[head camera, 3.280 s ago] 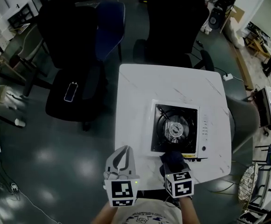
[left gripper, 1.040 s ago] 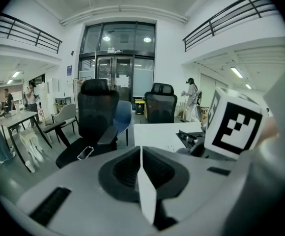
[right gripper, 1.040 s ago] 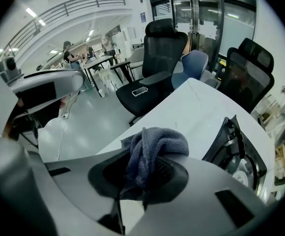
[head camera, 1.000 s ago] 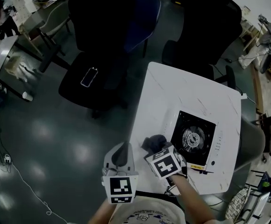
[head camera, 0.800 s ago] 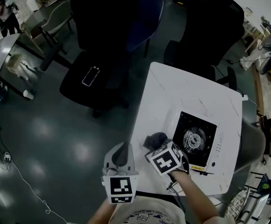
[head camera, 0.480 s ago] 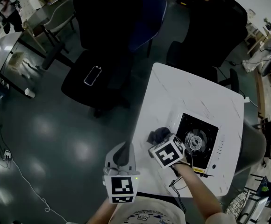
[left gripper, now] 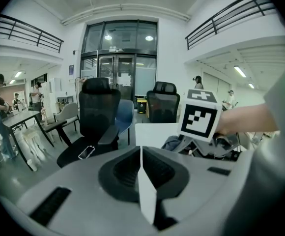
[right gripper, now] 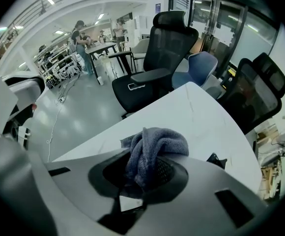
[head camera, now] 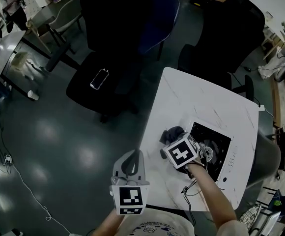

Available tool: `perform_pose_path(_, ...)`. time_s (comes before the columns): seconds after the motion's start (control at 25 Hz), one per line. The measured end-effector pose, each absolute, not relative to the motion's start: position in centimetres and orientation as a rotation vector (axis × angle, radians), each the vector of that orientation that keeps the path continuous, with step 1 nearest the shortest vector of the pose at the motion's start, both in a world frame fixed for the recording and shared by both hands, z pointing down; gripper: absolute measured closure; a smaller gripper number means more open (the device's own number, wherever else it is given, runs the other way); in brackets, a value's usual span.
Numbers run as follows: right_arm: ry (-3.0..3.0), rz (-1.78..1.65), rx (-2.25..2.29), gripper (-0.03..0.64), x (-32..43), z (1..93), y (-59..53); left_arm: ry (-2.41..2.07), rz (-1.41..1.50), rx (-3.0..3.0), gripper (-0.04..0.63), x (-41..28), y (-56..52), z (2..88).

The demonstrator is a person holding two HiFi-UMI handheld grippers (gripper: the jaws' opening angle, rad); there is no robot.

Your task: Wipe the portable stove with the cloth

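White marbled counter [head camera: 201,97] carries a square white portable stove with a black burner top [head camera: 220,146]. At its left edge, the right gripper [head camera: 176,140] has its jaws clamped on a bunched dark grey-blue terry cloth [right gripper: 155,149]. Off the counter's near corner, the left gripper [head camera: 129,167] hovers, jaws pressed together on nothing.

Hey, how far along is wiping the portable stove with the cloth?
Done: the dark grey terry cloth is clamped in the right gripper. In hand: the cloth sits by an edge of the white square portable stove. Left: the wiping itself; nothing shows how much is wiped. The left gripper hangs shut, empty.
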State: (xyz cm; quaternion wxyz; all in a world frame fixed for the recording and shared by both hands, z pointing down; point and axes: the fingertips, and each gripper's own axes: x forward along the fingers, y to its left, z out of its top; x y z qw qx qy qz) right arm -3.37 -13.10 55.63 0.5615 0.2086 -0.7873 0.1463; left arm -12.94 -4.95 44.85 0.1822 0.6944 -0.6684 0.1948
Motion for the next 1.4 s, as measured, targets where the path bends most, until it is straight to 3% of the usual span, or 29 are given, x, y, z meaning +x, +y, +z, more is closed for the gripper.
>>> perform_pose_path(1.4, -1.848, 0.439, 0.554, 0.540, 0.7, 53.7, -25.0, -1.824, 0.556, 1.986, 0.574, -7.7, -9.9, 45.2)
